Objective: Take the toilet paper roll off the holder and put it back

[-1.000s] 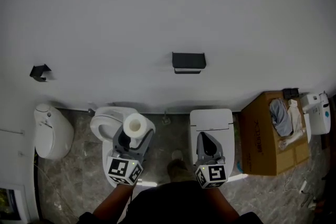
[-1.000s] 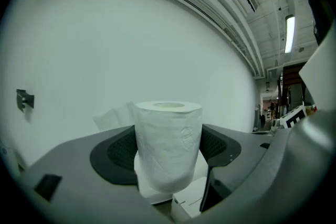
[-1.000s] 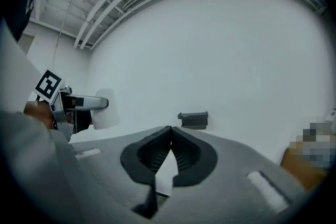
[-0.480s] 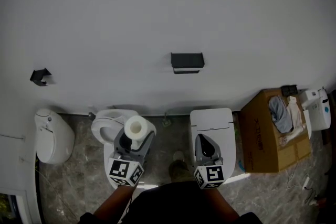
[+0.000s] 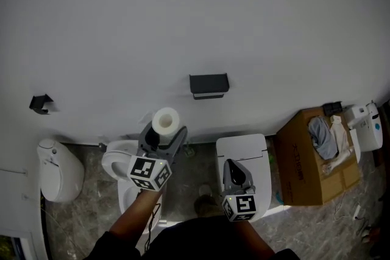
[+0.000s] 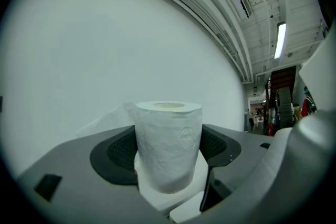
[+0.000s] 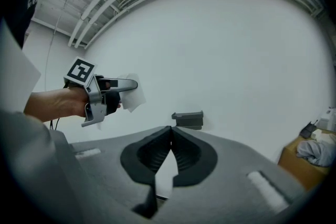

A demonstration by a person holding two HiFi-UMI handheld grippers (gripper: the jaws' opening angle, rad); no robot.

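Okay, head view: open cardboard box (image 5: 303, 161) on the floor by the wall at right, with a crumpled grey cloth (image 5: 320, 136) and some pale stuff I can't identify inside. Left gripper (image 5: 163, 131) is clamped on the toilet paper roll (image 5: 166, 120). The roll is upright, up in front of the white wall, left of and a bit below the black holder (image 5: 209, 85), and well apart from it. Right gripper (image 5: 235, 166) sits low over the right toilet (image 5: 244, 146). Left gripper view: both pads press the roll's sides, core hole up, and a loose sheet trails off to the left. Right gripper view: jaws together with the tips touching, empty; the holder is straight ahead on the wall and has no roll on it. Versus a second ago: the left gripper and roll were low over the left toilet (image 5: 116, 161) and are now lifted up against the wall, closer to the holder. The right gripper has barely shifted, and the box contents are the same.
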